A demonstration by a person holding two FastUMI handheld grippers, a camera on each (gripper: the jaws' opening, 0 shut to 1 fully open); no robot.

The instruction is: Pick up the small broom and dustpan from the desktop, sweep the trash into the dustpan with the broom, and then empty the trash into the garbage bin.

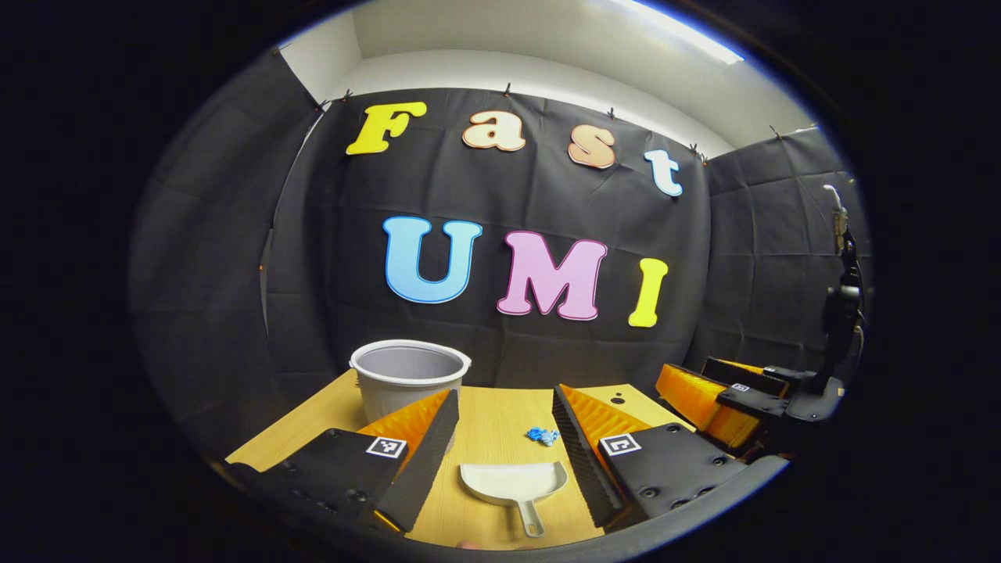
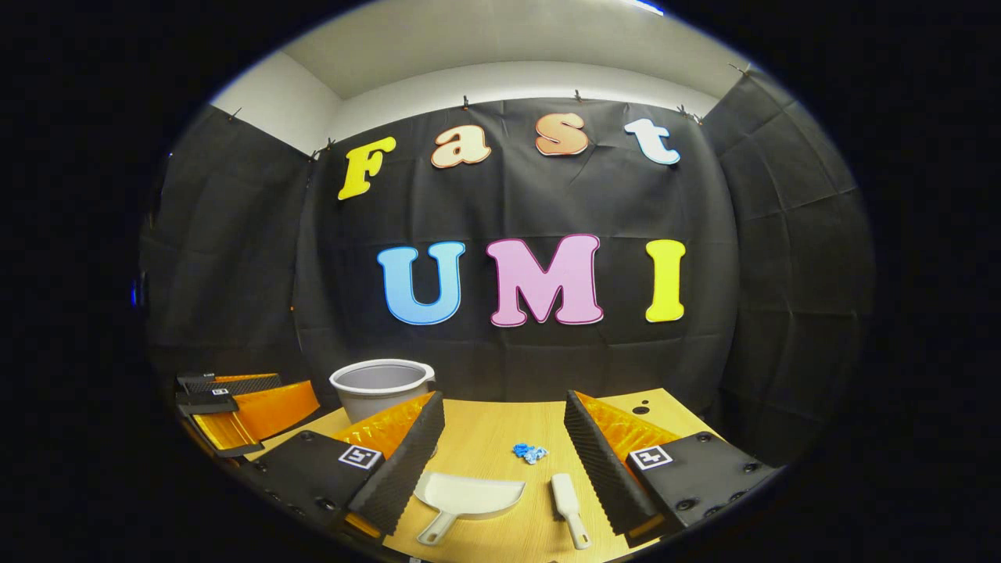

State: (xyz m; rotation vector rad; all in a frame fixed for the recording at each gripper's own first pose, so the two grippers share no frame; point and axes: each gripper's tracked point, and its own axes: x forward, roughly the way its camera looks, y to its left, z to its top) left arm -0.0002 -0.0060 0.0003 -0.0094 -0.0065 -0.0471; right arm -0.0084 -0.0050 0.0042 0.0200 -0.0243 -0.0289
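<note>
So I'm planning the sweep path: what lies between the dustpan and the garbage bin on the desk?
Bare wood desktop. In the right gripper view the dustpan lies near, the garbage bin behind-left; the blue trash sits off to the right, not between them.

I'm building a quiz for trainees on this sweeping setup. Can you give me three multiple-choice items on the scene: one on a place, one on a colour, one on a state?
1. Where does the trash lie on the desk?
A. inside the bin
B. on the bare desk, beyond the dustpan
C. on the dustpan

2. What colour is the trash?
A. blue
B. red
C. green

3. How do the two grippers stand?
A. both shut on tools
B. left shut on the dustpan, right open
C. both open, holding nothing

Key:
1 B: the right gripper view shows it apart from the dustpan and broom, right of the bin.
2 A: it shows blue in both views.
3 C: the left gripper and right gripper both have spread fingers, with the tools lying on the desk.
</note>
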